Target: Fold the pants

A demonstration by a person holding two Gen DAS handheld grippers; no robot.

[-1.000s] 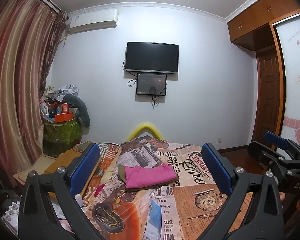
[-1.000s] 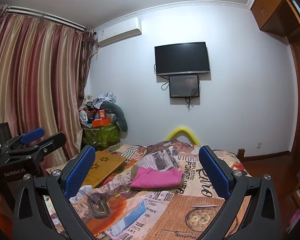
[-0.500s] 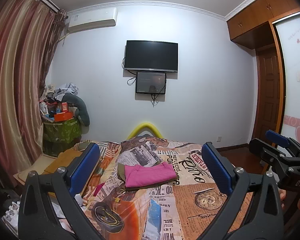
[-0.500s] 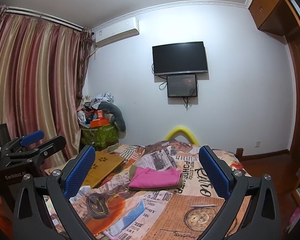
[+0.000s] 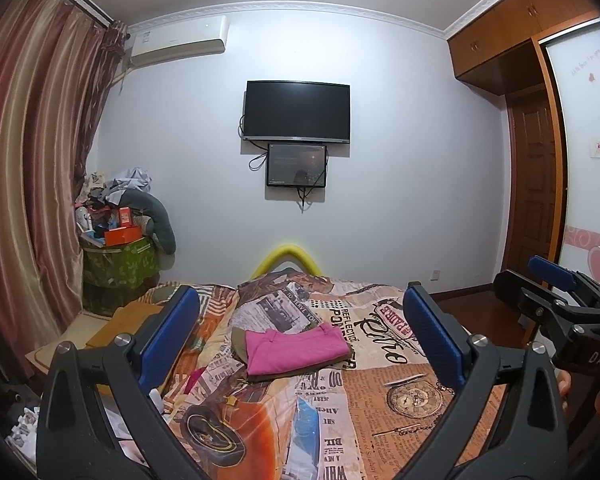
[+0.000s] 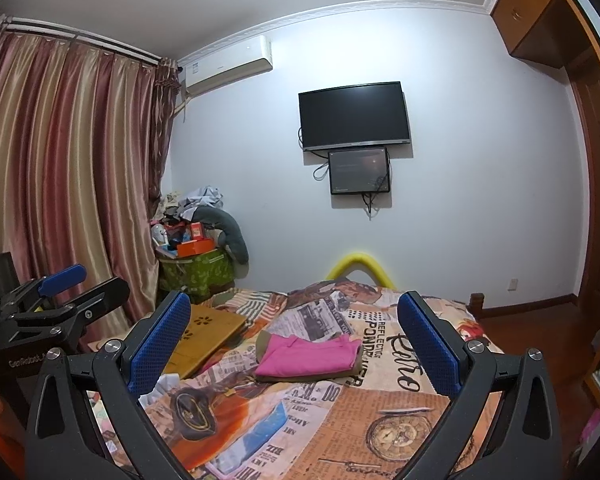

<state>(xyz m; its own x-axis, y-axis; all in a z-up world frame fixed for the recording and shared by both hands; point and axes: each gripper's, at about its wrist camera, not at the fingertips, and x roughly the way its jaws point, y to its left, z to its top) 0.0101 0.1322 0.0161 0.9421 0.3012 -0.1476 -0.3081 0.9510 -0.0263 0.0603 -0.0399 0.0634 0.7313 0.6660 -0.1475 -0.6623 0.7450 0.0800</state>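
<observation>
Folded pink pants (image 5: pixel 296 347) lie on top of a folded olive garment (image 5: pixel 239 342) in the middle of the bed (image 5: pixel 380 360). They also show in the right wrist view (image 6: pixel 308 356). My left gripper (image 5: pixel 300 320) is open and empty, held above the near part of the bed, well short of the pants. My right gripper (image 6: pixel 294 320) is open and empty too, at about the same distance. The right gripper shows at the right edge of the left wrist view (image 5: pixel 556 296). The left gripper shows at the left edge of the right wrist view (image 6: pixel 64 300).
The bed has a newspaper-print cover. A wooden lap table (image 6: pixel 204 332) lies on its left side. A cluttered green box (image 5: pixel 118 264) stands by the curtain (image 5: pixel 28 184). A TV (image 5: pixel 296 112) hangs on the far wall. A wardrobe and door (image 5: pixel 532 200) are at right.
Both views have tilted slightly upward, so the bed and pants sit a little lower in frame. Both grippers stay open; the pants have not moved.
</observation>
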